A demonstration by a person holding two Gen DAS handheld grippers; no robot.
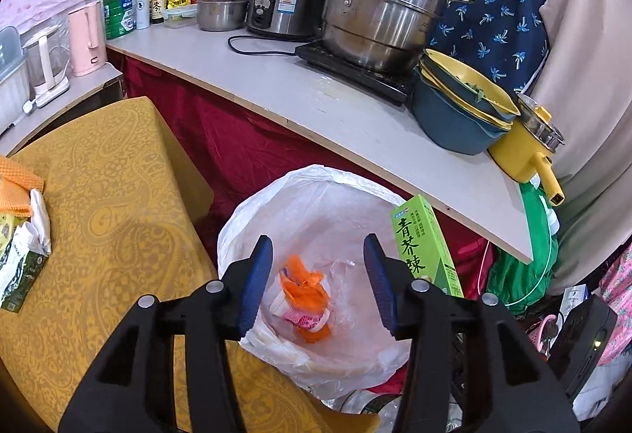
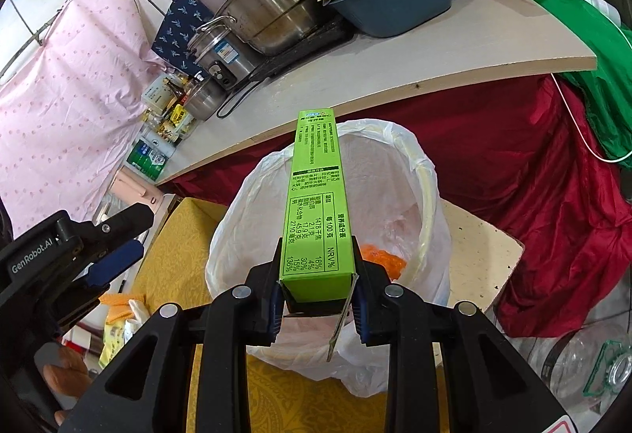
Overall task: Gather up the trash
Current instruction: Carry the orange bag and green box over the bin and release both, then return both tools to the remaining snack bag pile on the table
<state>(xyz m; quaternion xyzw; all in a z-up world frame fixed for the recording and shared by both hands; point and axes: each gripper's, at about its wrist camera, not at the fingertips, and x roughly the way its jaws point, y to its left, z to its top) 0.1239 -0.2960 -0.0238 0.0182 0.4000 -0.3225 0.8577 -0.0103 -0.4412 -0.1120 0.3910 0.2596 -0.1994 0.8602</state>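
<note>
Right gripper (image 2: 318, 304): clamped on the near end of the long green cardboard carton (image 2: 318, 204), open flap facing the camera.
Carton position: pointed away from the gripper, far end over the mouth of the white plastic-lined trash bin (image 2: 233, 235).
Left gripper (image 1: 318, 283): jaws apart, nothing between the blue pads, poised above the bin.
Bin contents: crumpled orange-and-pink wrapper (image 1: 306, 298) lay at the bottom.
Step advice: carry the near end past the rim, tip the carton nose-down, then release so it can't catch the liner.
Surroundings: yellow patterned cloth (image 1: 118, 216) beside the bin, white countertop (image 1: 316, 97) behind.
</note>
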